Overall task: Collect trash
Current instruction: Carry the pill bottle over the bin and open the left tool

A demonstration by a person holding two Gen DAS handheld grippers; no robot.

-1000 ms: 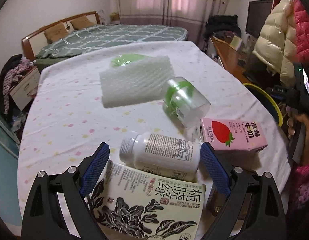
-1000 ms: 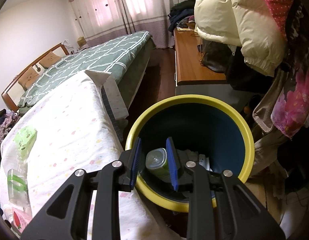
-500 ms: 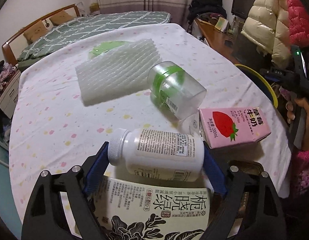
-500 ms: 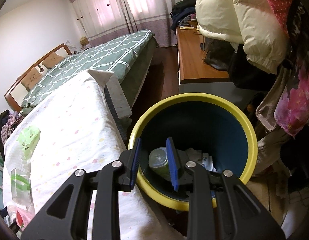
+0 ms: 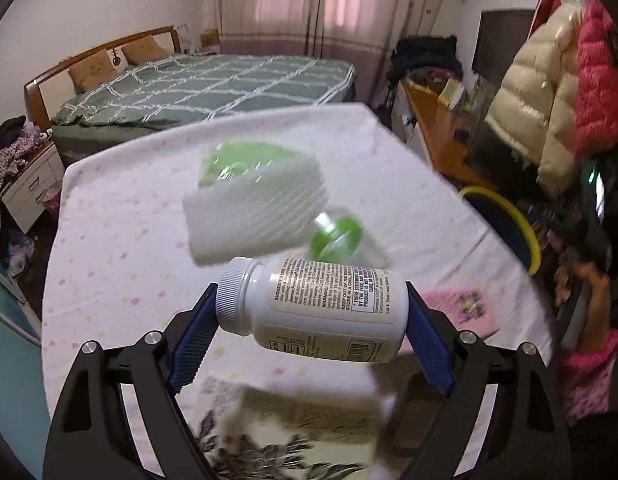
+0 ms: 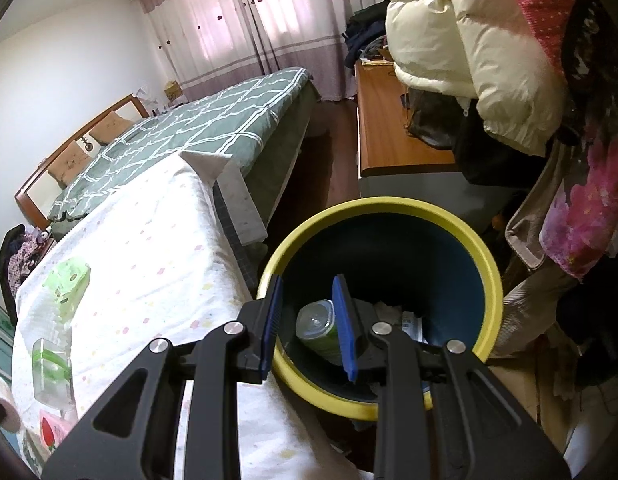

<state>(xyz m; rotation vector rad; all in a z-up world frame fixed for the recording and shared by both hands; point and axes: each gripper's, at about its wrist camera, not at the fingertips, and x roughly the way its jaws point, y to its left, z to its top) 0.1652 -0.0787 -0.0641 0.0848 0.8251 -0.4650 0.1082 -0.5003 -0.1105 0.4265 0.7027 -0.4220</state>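
Note:
My left gripper [image 5: 309, 292] is shut on a white pill bottle [image 5: 321, 308], held sideways by its cap and base above the table, with the scene below blurred. Under it lie a white foam sheet [image 5: 257, 208], a clear jar with a green band [image 5: 345, 240], a pink strawberry milk carton [image 5: 461, 308] and a flowered tea box [image 5: 289, 432]. My right gripper [image 6: 309, 280] hangs over the yellow-rimmed blue bin [image 6: 389, 202], jaws a little apart and holding nothing. A green can [image 6: 317, 328] and some paper lie inside the bin.
The table with its dotted white cloth [image 6: 157, 264] stands left of the bin; a green packet [image 6: 67, 282] lies on its far part. A bed [image 5: 197, 84] is beyond, a wooden desk [image 6: 389, 128] and hanging coats [image 6: 469, 40] to the right. A hand [image 5: 593, 292] shows at the right edge.
My left gripper closed on the white bottle and raised it off the tea box. The right gripper stayed over the bin.

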